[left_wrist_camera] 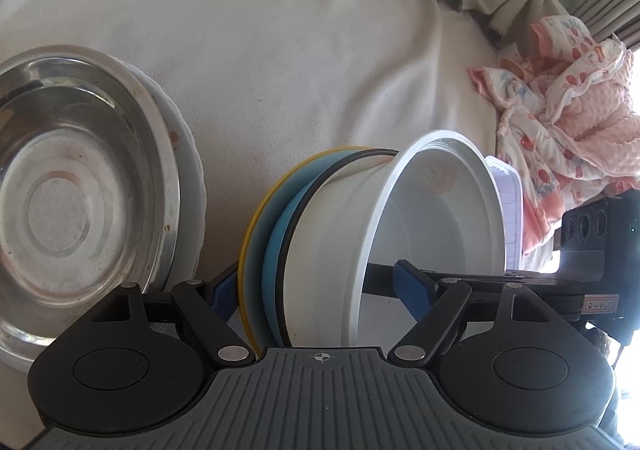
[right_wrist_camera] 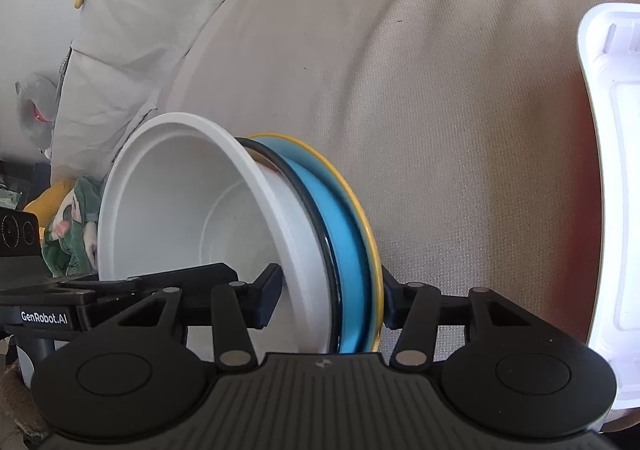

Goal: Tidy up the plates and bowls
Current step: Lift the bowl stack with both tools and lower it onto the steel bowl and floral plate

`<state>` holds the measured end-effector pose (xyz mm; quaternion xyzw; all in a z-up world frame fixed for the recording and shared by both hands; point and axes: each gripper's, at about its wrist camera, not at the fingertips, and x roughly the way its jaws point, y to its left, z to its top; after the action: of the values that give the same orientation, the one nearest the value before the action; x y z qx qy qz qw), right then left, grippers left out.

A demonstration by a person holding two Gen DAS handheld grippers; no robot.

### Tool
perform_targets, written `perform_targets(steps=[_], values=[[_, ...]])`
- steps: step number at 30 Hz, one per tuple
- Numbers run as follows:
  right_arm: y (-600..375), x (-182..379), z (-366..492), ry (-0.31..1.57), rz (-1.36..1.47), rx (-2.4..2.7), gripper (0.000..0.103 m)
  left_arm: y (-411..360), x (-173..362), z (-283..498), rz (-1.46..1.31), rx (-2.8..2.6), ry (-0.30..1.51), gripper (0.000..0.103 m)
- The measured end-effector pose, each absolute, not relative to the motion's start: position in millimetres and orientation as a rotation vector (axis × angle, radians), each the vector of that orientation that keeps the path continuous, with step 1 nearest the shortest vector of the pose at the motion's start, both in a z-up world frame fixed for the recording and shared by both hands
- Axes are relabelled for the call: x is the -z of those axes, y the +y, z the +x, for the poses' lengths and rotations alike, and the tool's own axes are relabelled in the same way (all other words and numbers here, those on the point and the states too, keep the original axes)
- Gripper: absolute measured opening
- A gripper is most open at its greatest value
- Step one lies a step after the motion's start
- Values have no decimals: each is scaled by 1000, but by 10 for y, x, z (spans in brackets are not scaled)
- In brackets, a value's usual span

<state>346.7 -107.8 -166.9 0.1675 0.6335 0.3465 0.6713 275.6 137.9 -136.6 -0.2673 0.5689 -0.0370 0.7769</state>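
Observation:
A stack of dishes stands on edge between both grippers: a white bowl (left_wrist_camera: 420, 222) nested in a black-rimmed dish, a blue plate (left_wrist_camera: 276, 250) and a yellow-rimmed plate (left_wrist_camera: 250, 234). My left gripper (left_wrist_camera: 316, 290) is shut on this stack, one finger behind the yellow plate, the other inside the bowl. My right gripper (right_wrist_camera: 332, 298) grips the same stack from the opposite side, with the white bowl (right_wrist_camera: 180, 218) at left and the blue plate (right_wrist_camera: 344, 250) at right. A steel plate (left_wrist_camera: 72, 194) lies on a white plate (left_wrist_camera: 186, 154) at left.
A cream cloth-covered surface (left_wrist_camera: 300, 50) lies beneath. A pink patterned cloth (left_wrist_camera: 560, 106) is at right. A white plastic container (right_wrist_camera: 616, 190) sits at the right of the right wrist view. A green floral cloth (right_wrist_camera: 68, 226) is at far left there.

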Motion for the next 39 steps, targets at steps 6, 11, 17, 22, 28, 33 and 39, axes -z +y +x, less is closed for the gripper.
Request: perform_targets(steps=[6,11,17,22,28,33,39], values=[[-1007,1630,3432,1419,365,-794,51,1376,1357,2753,-554,93,1227,84],[-986,1578,3406,1418,340,-778,51,1380,1343,2709,-556,112,1224,84],[-904,1540,3434,1451,324,-771,51,1399,1345,2679,-568,103,1228,84],[-872,1513,3421,1454,322,-760,51,1385,1344,2673,-568,107,1224,84],[-846,1394,3435,1450,300,-728,51,1413,1255,2616,-596,129,1187,84],[-644,841,3408,1359,227,-750,51,1645,784,2547,-589,172,1111,84],[81,215,3410,1250,116,-890,52,2259,250,2271,-592,88,1007,84]])
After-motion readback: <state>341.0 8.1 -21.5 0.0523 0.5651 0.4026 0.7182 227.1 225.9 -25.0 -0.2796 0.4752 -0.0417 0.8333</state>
